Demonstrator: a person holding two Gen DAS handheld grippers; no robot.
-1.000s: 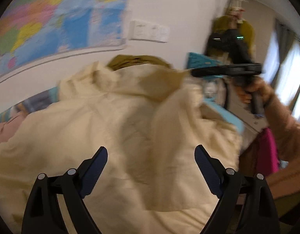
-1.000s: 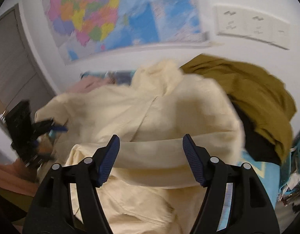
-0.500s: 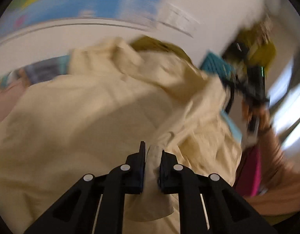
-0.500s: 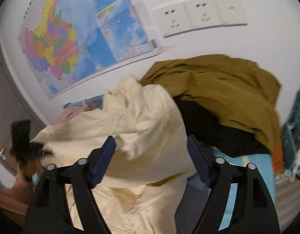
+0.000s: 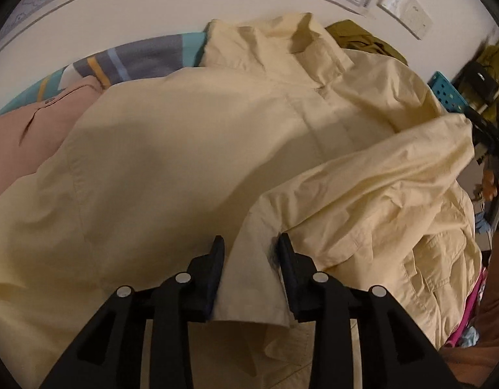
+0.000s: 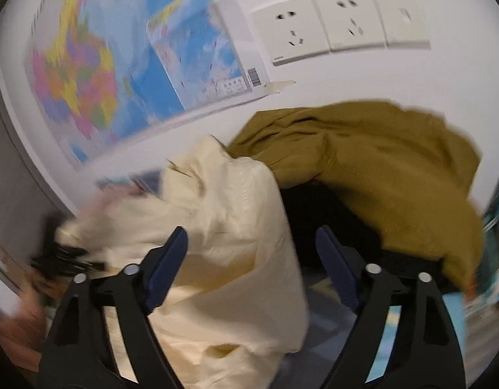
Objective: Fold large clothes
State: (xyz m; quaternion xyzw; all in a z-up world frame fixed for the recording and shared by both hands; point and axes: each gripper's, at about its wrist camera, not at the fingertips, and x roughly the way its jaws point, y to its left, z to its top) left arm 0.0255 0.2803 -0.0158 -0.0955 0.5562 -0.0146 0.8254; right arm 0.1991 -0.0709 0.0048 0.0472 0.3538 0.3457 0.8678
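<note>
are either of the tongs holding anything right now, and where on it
Left tongs have just been opening; the cream jacket's sleeve end lies between them, grip unclear. Right tongs are open, empty.

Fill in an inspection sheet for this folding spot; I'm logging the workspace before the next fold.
Surface: striped blue-grey bedding, mostly covered.
Job's things: large cream cotton jacket spread out, sleeve cuff between left gripper's fingers.
Clutter: crumpled olive-brown garment over a black one; pink garment; teal perforated basket.
Grippers: left gripper just opening, partly open around cuff; right gripper open, empty.
Cables: nothing seen.
Surroundings: white wall, coloured map poster, white wall sockets.
</note>
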